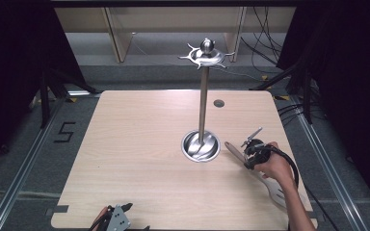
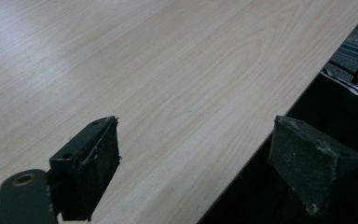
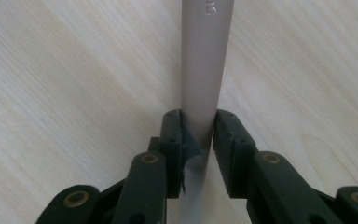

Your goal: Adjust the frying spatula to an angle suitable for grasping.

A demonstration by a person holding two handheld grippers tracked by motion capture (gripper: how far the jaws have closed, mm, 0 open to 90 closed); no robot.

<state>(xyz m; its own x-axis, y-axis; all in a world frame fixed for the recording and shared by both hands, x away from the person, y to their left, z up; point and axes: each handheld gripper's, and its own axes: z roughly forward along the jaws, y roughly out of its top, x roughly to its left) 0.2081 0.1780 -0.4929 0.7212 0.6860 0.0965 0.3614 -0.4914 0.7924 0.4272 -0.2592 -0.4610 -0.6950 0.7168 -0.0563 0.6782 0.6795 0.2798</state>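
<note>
Right gripper view: tool (image 3: 198, 133) clamping spatula handle (image 3: 204, 60).

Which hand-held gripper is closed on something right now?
The right hand-held gripper: clamped on the grey spatula handle. The left hand-held gripper hangs open at the table edge.

High view overlooks table (image 1: 139, 159); tool views close.
</note>
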